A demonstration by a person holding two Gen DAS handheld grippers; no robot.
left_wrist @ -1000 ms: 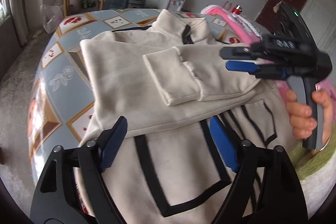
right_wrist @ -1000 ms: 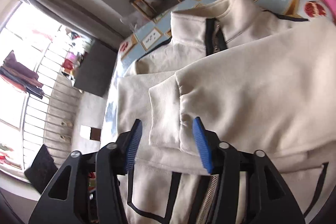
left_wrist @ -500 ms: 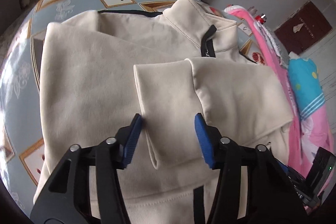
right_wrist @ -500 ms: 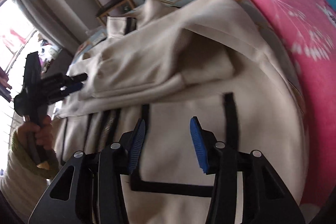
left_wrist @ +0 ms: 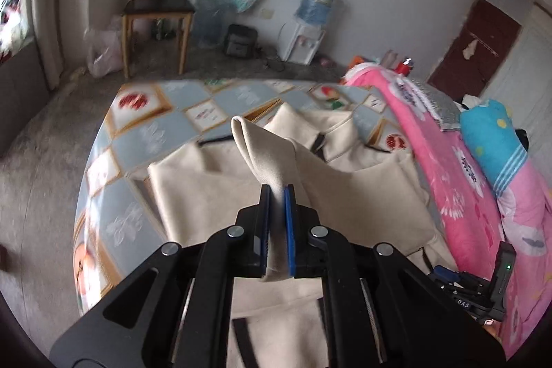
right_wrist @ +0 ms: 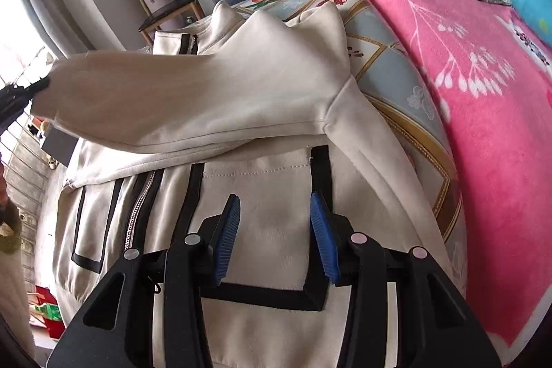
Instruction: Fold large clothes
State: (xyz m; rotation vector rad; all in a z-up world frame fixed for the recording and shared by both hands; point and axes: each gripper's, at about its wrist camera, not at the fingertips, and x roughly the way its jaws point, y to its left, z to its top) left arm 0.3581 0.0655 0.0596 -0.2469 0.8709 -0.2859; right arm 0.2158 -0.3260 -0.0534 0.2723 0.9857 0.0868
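A cream zip jacket [left_wrist: 193, 195] with black trim lies face up on the patterned cover [left_wrist: 151, 130]. My left gripper [left_wrist: 276, 192] is shut on the cuff of the sleeve [left_wrist: 262, 150] and holds it up off the chest. In the right wrist view the raised sleeve [right_wrist: 207, 99] stretches left to the left gripper [right_wrist: 20, 95] at the frame edge. My right gripper [right_wrist: 272, 206] is open just over the jacket's lower front [right_wrist: 262, 264], above the black-edged pocket [right_wrist: 319, 181], with nothing pinched between its pads. The zip [right_wrist: 138, 206] runs to its left.
A pink flowered blanket [right_wrist: 483, 126] lies along the jacket's right side, with a blue pillow [left_wrist: 493, 133] on it. Beyond the far edge of the cover is bare floor with a wooden chair [left_wrist: 158, 6] and a water dispenser [left_wrist: 307, 33].
The left gripper has shut on the sleeve cuff and lifted it off the chest. The right gripper left the cuff and came down over the lower right pocket.
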